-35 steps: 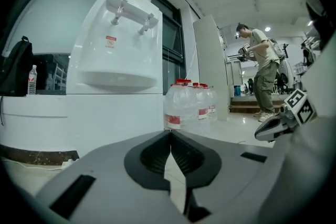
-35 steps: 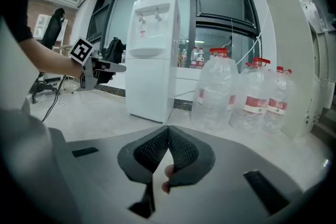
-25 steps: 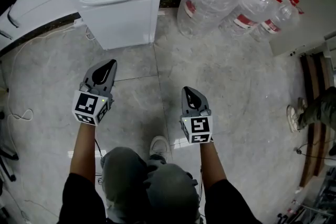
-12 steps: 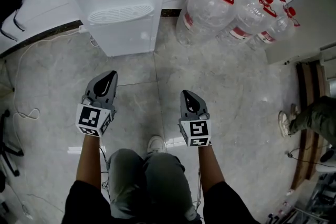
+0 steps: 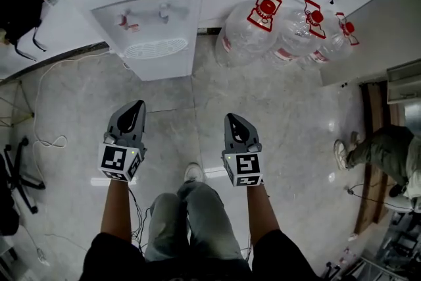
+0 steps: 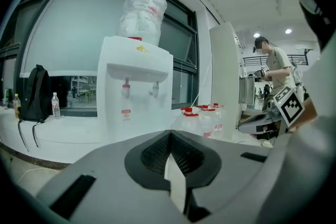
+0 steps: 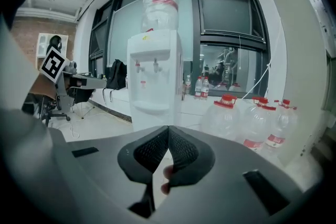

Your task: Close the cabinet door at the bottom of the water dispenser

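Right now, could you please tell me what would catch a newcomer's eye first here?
The white dispenser stands at the top of the head view. Big red-capped jugs crowd the floor to its right. Nearer, the left tongs and right tongs are shut and empty.

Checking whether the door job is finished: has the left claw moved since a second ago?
Yes. In the head view the left claw has drawn back from the base of the water dispenser, toward the person.
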### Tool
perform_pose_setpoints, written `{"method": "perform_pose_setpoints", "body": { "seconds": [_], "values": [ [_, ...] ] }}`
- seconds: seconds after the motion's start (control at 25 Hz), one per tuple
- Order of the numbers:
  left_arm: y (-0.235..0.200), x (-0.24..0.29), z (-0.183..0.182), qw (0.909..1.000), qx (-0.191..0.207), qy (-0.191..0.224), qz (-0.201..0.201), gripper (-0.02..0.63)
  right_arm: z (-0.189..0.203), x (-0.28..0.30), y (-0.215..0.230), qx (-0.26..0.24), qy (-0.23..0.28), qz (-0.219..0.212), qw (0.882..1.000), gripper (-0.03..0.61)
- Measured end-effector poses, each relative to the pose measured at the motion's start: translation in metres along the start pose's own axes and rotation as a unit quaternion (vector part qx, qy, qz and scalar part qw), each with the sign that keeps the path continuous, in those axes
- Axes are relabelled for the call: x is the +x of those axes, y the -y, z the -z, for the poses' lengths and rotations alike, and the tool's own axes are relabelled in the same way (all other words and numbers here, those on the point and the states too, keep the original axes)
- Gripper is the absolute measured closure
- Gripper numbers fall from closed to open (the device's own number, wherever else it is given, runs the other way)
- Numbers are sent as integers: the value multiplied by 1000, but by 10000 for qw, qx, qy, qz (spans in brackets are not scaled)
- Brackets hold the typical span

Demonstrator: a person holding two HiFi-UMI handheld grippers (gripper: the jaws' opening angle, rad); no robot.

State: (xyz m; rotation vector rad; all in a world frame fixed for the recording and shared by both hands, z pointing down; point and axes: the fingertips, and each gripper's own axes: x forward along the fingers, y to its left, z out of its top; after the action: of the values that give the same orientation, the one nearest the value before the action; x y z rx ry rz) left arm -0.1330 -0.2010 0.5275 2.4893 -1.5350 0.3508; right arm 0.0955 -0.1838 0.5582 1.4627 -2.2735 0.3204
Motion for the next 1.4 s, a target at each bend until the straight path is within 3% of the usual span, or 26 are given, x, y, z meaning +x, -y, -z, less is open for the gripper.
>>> {"method": "perform_pose_setpoints", "body": {
  "seconds": [0.28, 0.72, 1.0, 1.4],
  "values": [
    [5, -44, -106, 9994, -266, -66, -199, 600, -107, -56, 5, 67, 4, 50, 10000, 566],
    [11, -130, -246, 9992, -41, 107, -371, 598, -234, -136, -13, 71, 208, 104, 9997, 566],
    [15, -182, -300, 9979, -173, 322, -537, 598, -292, -190, -17, -42, 394, 210, 9990, 566],
    [37, -252, -345, 9967, 130, 531, -593, 598, -338, -256, -43, 136, 944, 313, 9950, 566]
  ]
}}
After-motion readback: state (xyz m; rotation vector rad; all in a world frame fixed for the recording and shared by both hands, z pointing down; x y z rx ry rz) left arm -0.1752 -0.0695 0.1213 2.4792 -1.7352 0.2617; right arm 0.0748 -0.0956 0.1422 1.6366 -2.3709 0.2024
